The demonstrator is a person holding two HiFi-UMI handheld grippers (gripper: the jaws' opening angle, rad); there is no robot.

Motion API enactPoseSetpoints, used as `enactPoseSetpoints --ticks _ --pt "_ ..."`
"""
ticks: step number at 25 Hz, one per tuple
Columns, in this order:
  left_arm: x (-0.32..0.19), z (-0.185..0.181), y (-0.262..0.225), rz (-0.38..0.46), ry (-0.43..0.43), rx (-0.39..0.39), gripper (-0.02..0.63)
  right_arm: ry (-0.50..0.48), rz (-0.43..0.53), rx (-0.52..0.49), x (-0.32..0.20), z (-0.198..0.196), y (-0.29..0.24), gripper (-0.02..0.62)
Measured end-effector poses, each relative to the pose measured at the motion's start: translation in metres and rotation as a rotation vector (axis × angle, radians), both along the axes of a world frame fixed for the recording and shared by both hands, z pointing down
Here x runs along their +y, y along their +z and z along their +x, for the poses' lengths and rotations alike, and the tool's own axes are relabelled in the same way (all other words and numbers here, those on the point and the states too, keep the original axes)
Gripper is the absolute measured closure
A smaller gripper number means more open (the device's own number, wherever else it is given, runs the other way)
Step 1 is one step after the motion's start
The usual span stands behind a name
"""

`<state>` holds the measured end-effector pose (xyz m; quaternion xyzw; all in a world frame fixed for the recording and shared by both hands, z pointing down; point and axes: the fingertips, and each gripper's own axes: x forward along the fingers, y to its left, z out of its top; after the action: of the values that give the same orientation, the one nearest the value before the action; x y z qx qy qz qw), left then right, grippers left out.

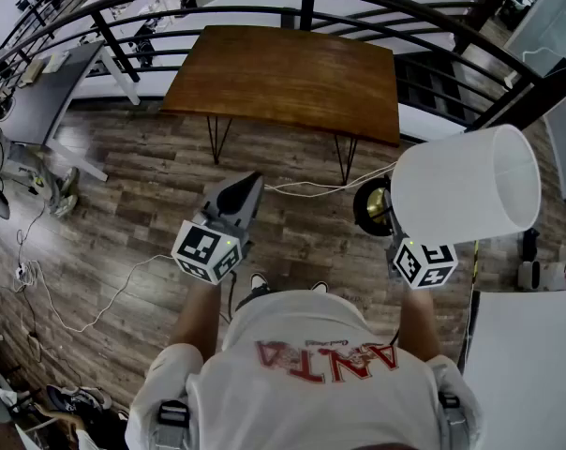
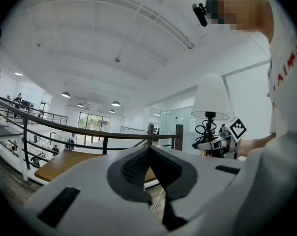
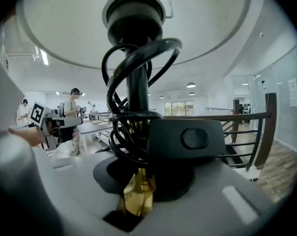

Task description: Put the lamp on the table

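right gripper (image 1: 393, 235) clamps the lamp (image 1: 466, 186), upright, shade on top, right of the table (image 1: 292, 78); left gripper (image 1: 248, 184) pinched shut, empty.

Bright, even indoor light; round ceiling lights (image 2: 115, 103) and far windows (image 2: 92, 123) glow white. The tabletop (image 1: 292, 78) shows a soft sheen across its middle. Strong fisheye bowing, black vignetted corners in both gripper views.

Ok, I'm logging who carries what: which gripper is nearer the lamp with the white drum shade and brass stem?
Right. The right gripper is clamped on the stem of the white-shaded lamp; the left gripper, shut and empty, is apart, off to the lamp's left.
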<state>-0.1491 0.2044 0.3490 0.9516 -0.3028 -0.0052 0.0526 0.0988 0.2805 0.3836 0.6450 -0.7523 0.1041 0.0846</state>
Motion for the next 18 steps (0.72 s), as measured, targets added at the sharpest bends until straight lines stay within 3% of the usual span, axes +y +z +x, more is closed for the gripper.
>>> enactPoseSetpoints --ticks 18 --pt "-0.0028 0.0049 -0.0035 -0.037 0.040 0.011 0.597 -0.007 0.013 0.000 -0.0048 -0.0017 -0.0105 0.515"
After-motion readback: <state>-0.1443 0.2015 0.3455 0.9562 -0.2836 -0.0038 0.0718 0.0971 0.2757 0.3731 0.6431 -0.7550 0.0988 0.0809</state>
